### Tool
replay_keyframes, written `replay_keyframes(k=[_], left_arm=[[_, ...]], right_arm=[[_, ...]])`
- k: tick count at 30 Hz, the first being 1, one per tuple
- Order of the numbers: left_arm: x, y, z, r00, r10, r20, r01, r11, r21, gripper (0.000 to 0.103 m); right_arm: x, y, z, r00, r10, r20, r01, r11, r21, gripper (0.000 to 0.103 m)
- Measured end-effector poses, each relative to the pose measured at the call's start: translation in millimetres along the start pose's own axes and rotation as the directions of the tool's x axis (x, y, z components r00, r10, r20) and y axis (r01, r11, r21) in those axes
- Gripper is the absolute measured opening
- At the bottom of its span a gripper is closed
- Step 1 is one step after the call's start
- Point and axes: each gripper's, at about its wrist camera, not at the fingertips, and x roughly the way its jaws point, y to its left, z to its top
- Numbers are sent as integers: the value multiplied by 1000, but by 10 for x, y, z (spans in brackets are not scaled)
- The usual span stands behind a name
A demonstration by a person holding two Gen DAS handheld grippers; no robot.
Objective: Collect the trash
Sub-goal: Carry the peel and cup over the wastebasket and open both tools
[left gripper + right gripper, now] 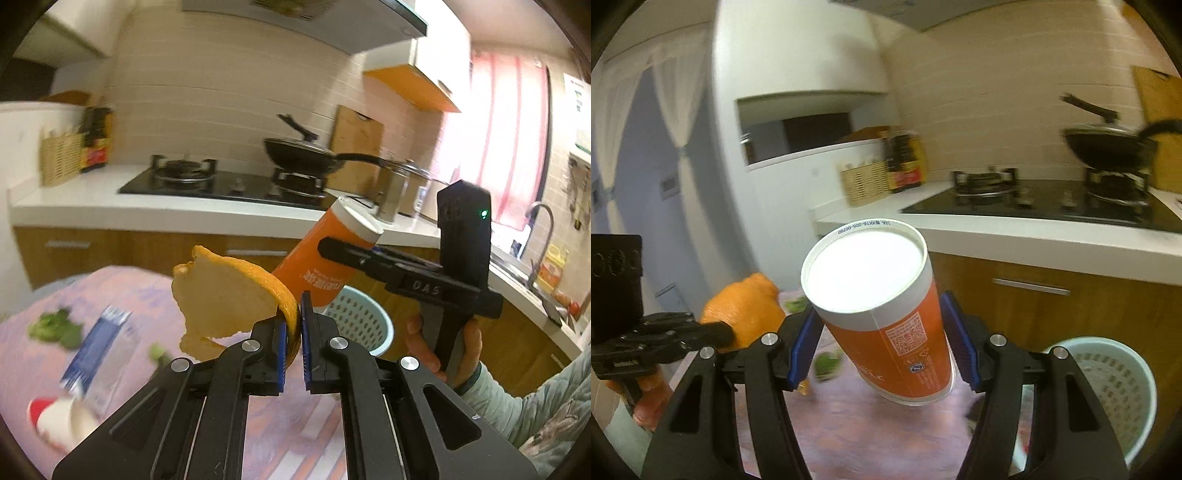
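My left gripper is shut on a piece of orange peel and holds it up above the pink-clothed table. My right gripper is shut on an orange paper cup, upside down, its white bottom towards the camera. In the left wrist view the cup and right gripper hang above a pale blue perforated bin. In the right wrist view the peel and left gripper are at the left, and the bin is at the lower right.
On the table lie green vegetable scraps, a blue and white carton and a red and white cup. Behind stands a kitchen counter with a gas hob, a black pan, a wicker basket and a sink tap.
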Motion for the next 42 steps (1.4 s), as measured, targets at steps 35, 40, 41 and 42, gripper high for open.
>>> replay_keyframes(k=[35,40,41,42], left_arm=[[2916,-840,-89,903,-174,-392,190,982,3,6],[2972,-819,-104,907,-130,-402,143,990,2,25],[2975,-810,-108,907,-130,-401,141,990,-2,25],[2978,-791,-105,907,-127,-402,136,991,-7,25]], right_arm=[[-148,-2278,-855,837,-417,-354,529,781,332,60],[-119,-2297,-842,841,-404,-360,522,780,345,62],[-127,-2302,-840,846,-396,-358,515,782,352,62],[-141,-2303,-838,845,-399,-357,518,778,355,62]])
